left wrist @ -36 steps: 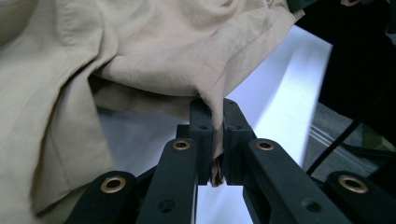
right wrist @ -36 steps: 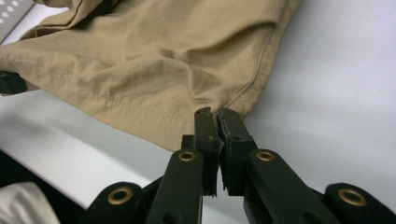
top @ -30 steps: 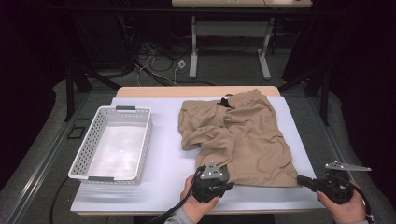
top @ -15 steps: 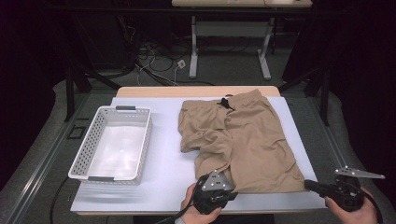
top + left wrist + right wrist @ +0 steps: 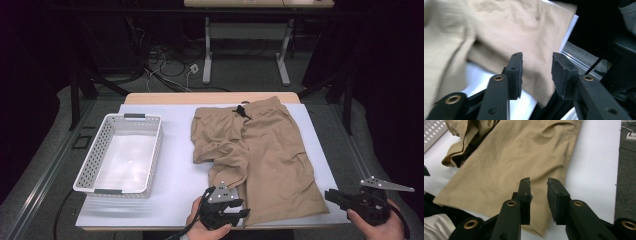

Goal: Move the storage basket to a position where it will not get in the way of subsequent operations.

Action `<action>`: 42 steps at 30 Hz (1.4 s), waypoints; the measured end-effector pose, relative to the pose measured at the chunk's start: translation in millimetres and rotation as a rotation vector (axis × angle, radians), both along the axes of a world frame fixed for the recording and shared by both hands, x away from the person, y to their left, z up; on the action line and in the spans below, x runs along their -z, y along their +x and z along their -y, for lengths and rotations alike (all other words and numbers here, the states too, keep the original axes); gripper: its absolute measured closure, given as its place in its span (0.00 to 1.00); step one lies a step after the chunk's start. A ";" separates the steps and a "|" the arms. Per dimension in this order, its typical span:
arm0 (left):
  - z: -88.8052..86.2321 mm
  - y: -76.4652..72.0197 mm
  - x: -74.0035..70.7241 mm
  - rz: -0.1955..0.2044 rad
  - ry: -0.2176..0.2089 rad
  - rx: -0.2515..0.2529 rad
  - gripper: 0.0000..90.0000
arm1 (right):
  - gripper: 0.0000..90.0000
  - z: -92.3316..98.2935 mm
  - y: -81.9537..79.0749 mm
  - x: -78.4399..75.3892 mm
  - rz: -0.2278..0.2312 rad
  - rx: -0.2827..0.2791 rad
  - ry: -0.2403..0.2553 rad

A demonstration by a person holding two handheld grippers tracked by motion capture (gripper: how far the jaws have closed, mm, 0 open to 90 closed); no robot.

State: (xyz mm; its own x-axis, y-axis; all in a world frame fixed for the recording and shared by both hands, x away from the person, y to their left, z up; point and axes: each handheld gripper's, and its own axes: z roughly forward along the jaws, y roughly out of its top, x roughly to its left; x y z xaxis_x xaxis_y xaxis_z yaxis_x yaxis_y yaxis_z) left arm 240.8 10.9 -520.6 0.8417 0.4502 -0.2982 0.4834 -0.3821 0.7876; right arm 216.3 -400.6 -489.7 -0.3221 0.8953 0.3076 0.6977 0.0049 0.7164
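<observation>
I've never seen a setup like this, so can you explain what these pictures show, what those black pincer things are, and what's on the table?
A person sits at a table with a hand-held gripper in each hand: a two-jaw black clamp worked by hand. The high view looks down from above; the left hand-held gripper is at bottom centre, the right hand-held gripper at bottom right. The other two pictures come from cameras riding on each gripper, looking along its jaws. On the white table cover lie tan shorts, partly folded over, and an empty white basket to their left. Both pairs of jaws have just been opening and stand apart near the shorts' near hem, with nothing held.
</observation>
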 end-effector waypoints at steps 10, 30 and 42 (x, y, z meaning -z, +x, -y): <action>-18.9 15.1 0.1 -0.005 -0.012 -0.078 0.60 | 0.74 -24.9 17.8 -1.5 0.034 -0.031 -0.038; -63.3 32.3 -0.8 0.011 -0.010 -0.222 0.47 | 0.66 -103.9 53.2 8.1 0.086 -0.190 -0.108; -75.2 39.2 6.5 0.021 0.005 -0.257 0.43 | 0.60 -154.1 68.7 20.8 0.121 -0.286 -0.119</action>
State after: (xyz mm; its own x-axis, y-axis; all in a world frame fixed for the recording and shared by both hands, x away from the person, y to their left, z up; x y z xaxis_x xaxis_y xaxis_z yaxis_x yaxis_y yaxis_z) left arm 280.0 86.0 -527.2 0.7058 0.6512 -0.2789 0.5483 -0.2529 0.7971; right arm 285.0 -246.4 -510.5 -0.5933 0.7907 0.1507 0.5661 0.2768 0.7765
